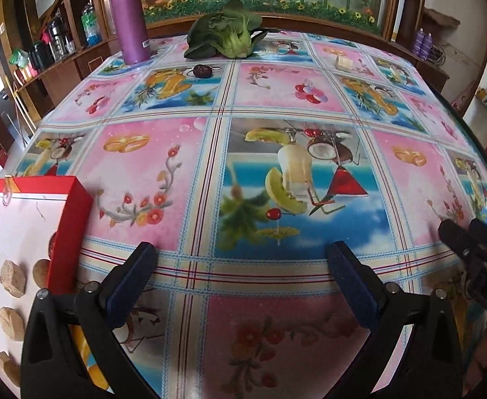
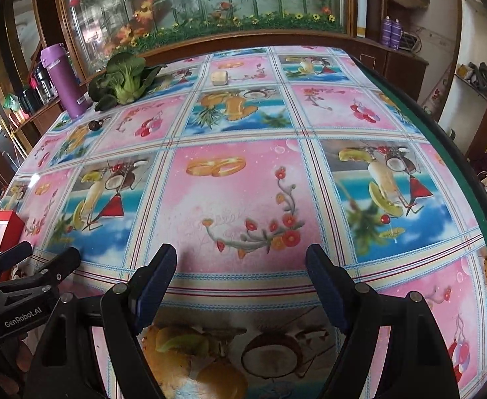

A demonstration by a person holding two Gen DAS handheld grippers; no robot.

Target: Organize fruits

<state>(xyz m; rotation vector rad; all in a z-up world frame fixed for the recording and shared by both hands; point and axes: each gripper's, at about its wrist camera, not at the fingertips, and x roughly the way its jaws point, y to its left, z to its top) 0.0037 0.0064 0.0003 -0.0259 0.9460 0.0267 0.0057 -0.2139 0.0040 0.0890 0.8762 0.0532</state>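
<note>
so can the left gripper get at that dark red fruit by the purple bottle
Probably yes. The left gripper is open and empty, and only bare tablecloth lies between it and the dark fruit. The purple bottle stands clear to its left.

Both my wrist views sit low at the bench's (image 1: 276, 99) near edge, facing its far edge, sharing the purple flask (image 1: 128, 16).

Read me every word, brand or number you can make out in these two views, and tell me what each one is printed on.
"GenRobot.AI": white lettering on the body of the left gripper, right wrist view.
"DAS", cut off by the frame edge: on the right gripper, left wrist view.
Label on the purple bottle: too small to read.
Faint embossed script on the tablecloth: not legible.
</note>
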